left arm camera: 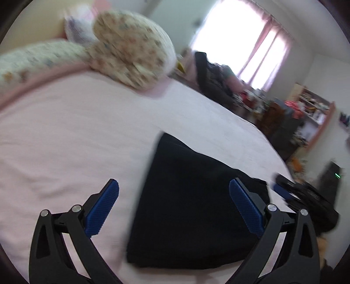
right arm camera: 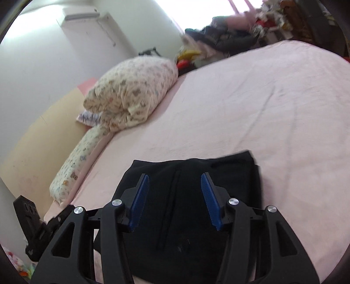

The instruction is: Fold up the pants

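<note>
We see the black pants (left arm camera: 192,209) lying folded into a compact, roughly rectangular bundle on the pink bed sheet (left arm camera: 65,135), near the edge of the bed closest to us. In the left wrist view the bundle's long axis runs away from the camera, tilted a bit left, with one corner pointing up toward the far side of the bed; the view is motion-blurred. In the right wrist view the pants (right arm camera: 192,196) sit directly under the fingers, long axis again running away from us, far edge roughly straight across, and a seam line running lengthwise down the middle.

Left gripper (left arm camera: 174,207): fingers spread wide, nothing between them; the left blue pad (left arm camera: 102,209) is over bare sheet, the right one over the pants. We can't tell if it touches the fabric.

Right gripper (right arm camera: 175,201): fingers parted, moderately spread, holding nothing, poised over the pants. Contact can't be judged.

In the right wrist view the left gripper (right arm camera: 39,229) shows at the lower left, beside the bundle.

Floral pillows (right arm camera: 131,94) are stacked at the head of the bed, well apart from the pants. A dark clothes pile (left arm camera: 214,76) sits beyond the far edge, by a bright window with pink curtains (left arm camera: 247,43). An air conditioner (right arm camera: 81,14) is on the wall.
</note>
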The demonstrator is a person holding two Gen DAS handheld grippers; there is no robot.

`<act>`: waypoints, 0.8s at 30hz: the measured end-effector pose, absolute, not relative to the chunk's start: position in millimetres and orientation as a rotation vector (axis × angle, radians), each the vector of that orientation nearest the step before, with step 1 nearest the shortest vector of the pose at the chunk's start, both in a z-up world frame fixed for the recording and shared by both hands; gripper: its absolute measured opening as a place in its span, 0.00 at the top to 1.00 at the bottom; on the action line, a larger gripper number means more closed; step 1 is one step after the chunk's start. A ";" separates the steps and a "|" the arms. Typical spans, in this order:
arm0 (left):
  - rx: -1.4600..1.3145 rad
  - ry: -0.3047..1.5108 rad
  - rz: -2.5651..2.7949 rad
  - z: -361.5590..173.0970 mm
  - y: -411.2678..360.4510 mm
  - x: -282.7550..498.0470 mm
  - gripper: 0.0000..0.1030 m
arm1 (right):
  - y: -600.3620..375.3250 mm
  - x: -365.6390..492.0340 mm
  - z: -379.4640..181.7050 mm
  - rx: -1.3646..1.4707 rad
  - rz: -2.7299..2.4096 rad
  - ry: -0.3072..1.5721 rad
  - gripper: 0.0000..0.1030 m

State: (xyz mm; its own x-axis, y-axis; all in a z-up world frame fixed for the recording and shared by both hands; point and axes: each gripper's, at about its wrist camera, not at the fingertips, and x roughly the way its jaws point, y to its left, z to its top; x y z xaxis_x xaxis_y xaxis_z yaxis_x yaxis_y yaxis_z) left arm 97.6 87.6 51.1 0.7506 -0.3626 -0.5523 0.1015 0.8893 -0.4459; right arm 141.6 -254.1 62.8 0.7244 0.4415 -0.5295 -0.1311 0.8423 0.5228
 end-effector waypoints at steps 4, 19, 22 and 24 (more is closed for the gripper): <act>-0.357 0.833 -0.294 21.4 69.7 115.5 0.02 | -245.0 180.5 43.5 0.381 0.234 0.841 0.51; -0.279 0.942 -0.285 6.6 78.7 117.9 0.02 | -264.9 123.2 34.5 0.464 0.364 0.823 0.47; -0.245 0.862 -0.321 15.7 71.3 102.1 0.02 | -250.9 82.6 36.7 0.321 0.399 0.771 0.47; -0.181 0.790 -0.327 19.6 64.0 90.8 0.02 | -243.4 62.2 34.5 0.237 0.392 0.730 0.47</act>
State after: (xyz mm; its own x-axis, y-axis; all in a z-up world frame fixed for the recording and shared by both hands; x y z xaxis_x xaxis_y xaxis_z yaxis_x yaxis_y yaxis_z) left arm 90.8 64.0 19.6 0.6571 -0.3540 -0.6655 0.2200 0.9345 -0.2798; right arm 62.2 -243.4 34.5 0.6773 0.4266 -0.5994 -0.2637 0.9014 0.3436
